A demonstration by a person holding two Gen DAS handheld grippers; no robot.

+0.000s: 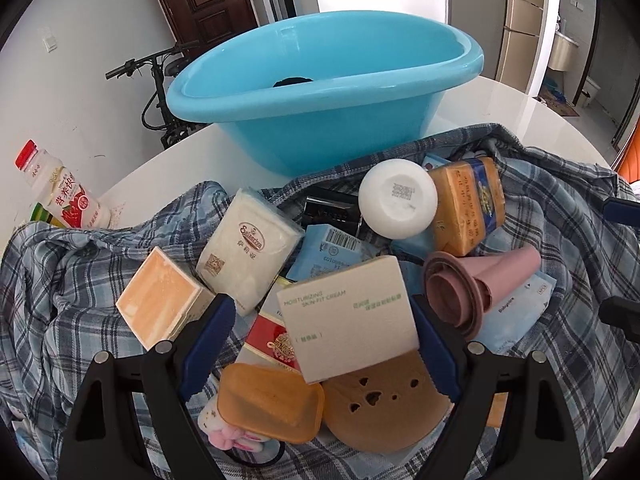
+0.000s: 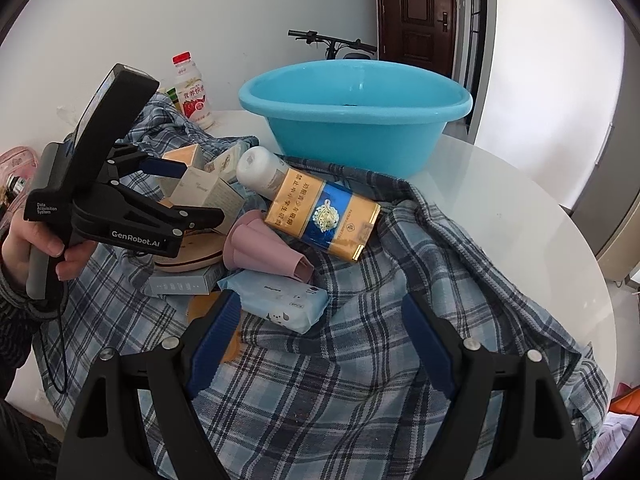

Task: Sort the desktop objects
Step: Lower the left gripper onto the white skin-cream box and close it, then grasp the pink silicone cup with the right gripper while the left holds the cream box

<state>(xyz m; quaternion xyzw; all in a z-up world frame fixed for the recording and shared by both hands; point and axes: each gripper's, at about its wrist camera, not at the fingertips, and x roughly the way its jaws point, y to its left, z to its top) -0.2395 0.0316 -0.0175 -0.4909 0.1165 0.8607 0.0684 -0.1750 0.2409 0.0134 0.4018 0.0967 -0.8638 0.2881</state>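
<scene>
Left hand-held gripper point(image 1: 320, 344) open astride cream box point(image 1: 348, 320), right hand-held gripper point(image 2: 320, 344) open, empty over plaid cloth point(image 2: 340, 392)

Black left gripper point(image 2: 182, 190), blue fingers point(image 2: 162, 168), silver screws, white GenRobot.AI marking, grey sleeve point(image 2: 16, 300)

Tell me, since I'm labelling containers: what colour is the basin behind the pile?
Light blue; the basin shows best in the right wrist view.
</scene>
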